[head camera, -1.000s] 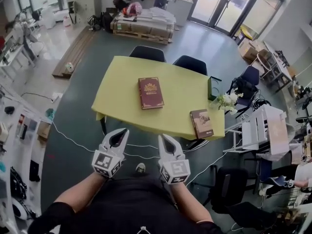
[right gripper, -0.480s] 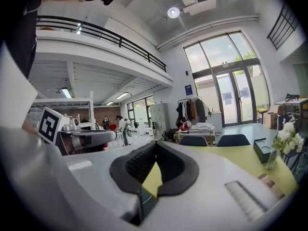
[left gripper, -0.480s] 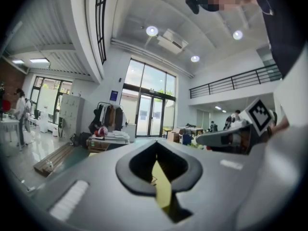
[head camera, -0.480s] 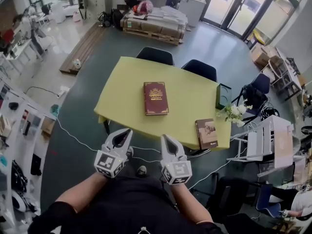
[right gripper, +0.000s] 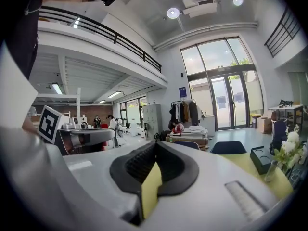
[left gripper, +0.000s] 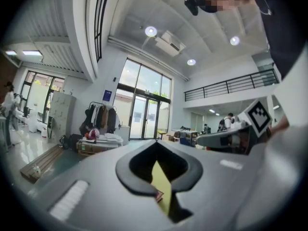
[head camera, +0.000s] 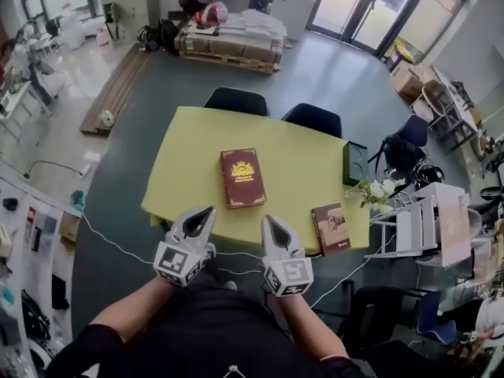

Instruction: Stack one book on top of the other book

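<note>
Red book (head camera: 242, 178) and brown book (head camera: 331, 228), flat rectangles, lie apart.

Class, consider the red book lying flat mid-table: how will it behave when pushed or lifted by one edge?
The red book looks like a thick hardback, so it probably stays stiff and feels fairly heavy. Lying flat on the yellow table, it would likely slide, not tip, when pushed. Lifted by one edge, its cover might swing open.
</note>
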Motion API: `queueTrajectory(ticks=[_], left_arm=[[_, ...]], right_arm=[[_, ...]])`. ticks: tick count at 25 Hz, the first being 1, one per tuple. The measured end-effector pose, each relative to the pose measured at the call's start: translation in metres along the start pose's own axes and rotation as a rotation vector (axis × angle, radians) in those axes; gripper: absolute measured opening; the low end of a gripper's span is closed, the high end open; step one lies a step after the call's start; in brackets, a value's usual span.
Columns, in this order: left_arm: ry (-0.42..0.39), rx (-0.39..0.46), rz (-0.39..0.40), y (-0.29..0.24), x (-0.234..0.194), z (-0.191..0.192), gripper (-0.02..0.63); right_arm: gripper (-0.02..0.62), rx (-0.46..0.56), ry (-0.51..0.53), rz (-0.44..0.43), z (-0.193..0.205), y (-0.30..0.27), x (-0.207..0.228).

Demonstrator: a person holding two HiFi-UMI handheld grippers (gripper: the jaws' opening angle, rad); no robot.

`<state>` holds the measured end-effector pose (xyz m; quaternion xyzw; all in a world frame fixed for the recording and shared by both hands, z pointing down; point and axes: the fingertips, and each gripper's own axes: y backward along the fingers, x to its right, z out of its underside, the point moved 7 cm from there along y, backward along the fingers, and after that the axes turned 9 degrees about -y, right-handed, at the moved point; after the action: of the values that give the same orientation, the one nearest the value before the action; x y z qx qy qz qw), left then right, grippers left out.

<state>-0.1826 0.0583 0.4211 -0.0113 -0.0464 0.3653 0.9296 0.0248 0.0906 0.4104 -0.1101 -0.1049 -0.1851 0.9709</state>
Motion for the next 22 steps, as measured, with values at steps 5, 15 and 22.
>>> queueTrajectory(ticks=[5,15,22], left_arm=[[0.003,0.001,0.061,-0.038,-0.048,0.002,0.008],[0.027,0.003,0.141,-0.087,-0.109,0.008,0.008],[0.051,-0.008,0.128,-0.109,-0.125,0.017,0.008]], right_arm=[[0.003,0.006,-0.01,0.057,-0.012,-0.049,0.005],[0.003,0.014,-0.018,0.146,-0.03,-0.103,0.01],[0.003,0.02,-0.034,0.149,-0.035,-0.132,0.027]])
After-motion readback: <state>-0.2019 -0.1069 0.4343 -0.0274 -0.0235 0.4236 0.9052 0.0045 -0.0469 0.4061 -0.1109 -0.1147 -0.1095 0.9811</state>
